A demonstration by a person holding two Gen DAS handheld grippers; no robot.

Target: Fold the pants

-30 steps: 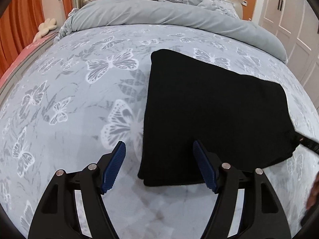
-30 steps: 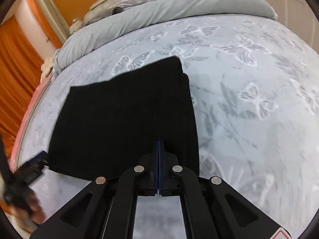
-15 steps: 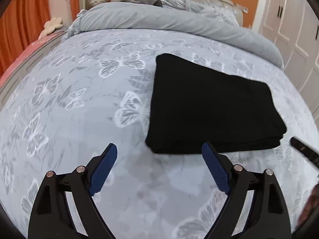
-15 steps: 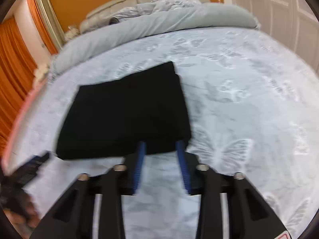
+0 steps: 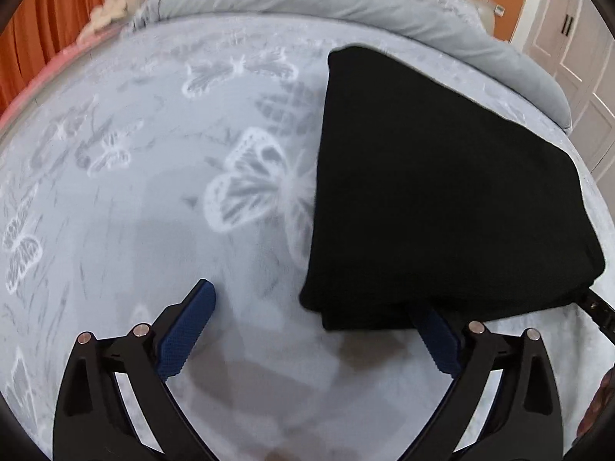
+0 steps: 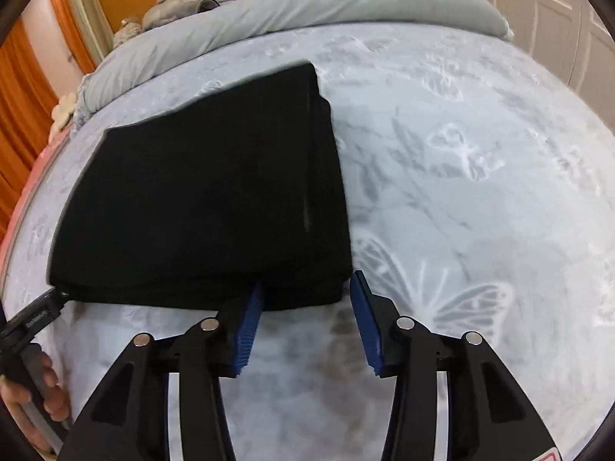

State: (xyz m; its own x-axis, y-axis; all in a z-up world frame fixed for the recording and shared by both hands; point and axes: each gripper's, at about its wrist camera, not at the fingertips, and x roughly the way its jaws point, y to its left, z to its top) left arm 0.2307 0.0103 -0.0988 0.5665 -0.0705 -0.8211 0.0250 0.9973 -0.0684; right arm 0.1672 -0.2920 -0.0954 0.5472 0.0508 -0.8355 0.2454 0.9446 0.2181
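The black pants lie folded into a thick rectangle on the butterfly-print bedspread. My left gripper is open at the stack's near left corner; its right blue finger has its tip hidden under the fold's edge, its left finger over bare bedspread. In the right wrist view the pants fill the left half. My right gripper is open at the stack's near right corner, its left finger tucked against the front edge, its right finger just outside the corner.
A rolled grey duvet lies across the head of the bed, with pillows and headboard behind. Orange curtains hang on the left, white wardrobe doors on the right. The bedspread spreads right of the pants.
Both grippers drew back from the pants, then came in low at its near corners. The right gripper went from shut to open. The left gripper stayed open.
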